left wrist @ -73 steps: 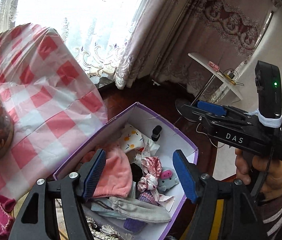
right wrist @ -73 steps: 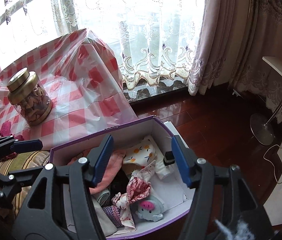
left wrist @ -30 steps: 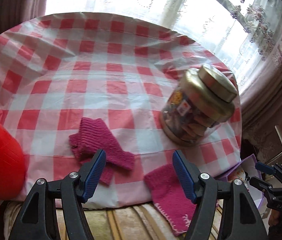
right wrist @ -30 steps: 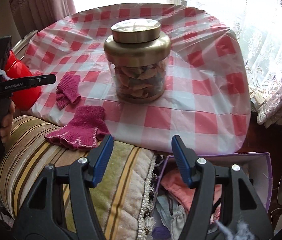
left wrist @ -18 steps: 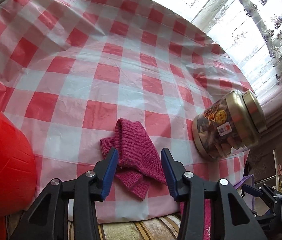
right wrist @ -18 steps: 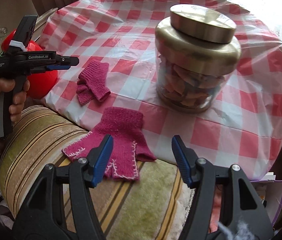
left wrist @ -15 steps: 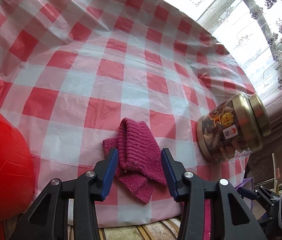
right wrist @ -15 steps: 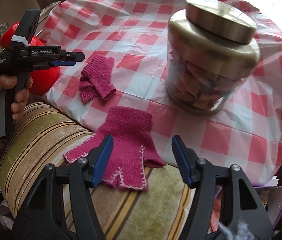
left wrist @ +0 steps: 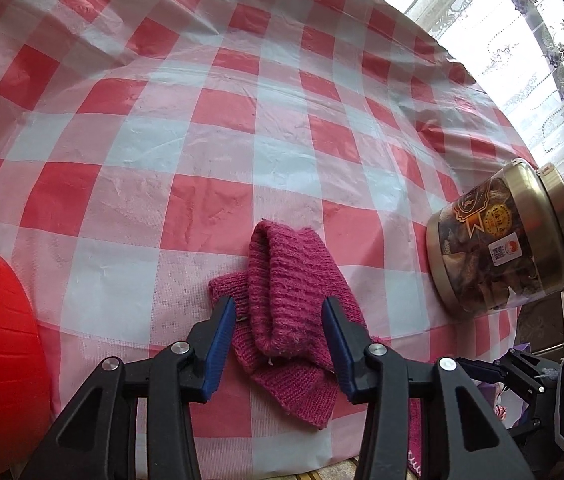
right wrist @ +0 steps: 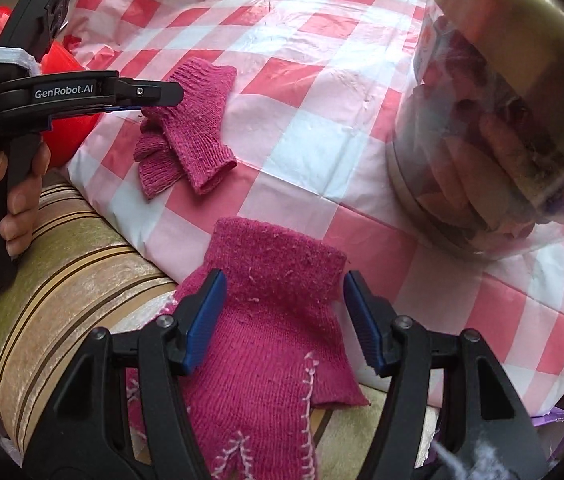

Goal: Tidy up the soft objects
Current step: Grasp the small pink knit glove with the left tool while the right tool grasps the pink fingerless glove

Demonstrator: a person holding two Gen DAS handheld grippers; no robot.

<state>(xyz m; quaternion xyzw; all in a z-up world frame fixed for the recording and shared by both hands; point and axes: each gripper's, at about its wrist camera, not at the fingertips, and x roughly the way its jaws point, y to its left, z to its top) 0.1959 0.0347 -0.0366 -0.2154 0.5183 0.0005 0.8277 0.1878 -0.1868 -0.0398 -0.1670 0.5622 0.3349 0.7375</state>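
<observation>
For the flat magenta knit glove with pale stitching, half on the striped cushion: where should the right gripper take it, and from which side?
Probably at the ribbed cuff of the flat magenta knit glove, coming from above. The glove lies spread flat, cuff on the checked tablecloth, fingers on the striped cushion, so no edge stands up to grab sideways. The right gripper, open, already straddles it just below the cuff; pinching there bunches the knit.

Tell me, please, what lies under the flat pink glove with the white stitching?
The stitched glove straddles two surfaces: its cuff rests on the checked tablecloth, while its finger end lies on the striped cushion. Whatever is directly beneath the knit is covered and cannot be seen.
</observation>
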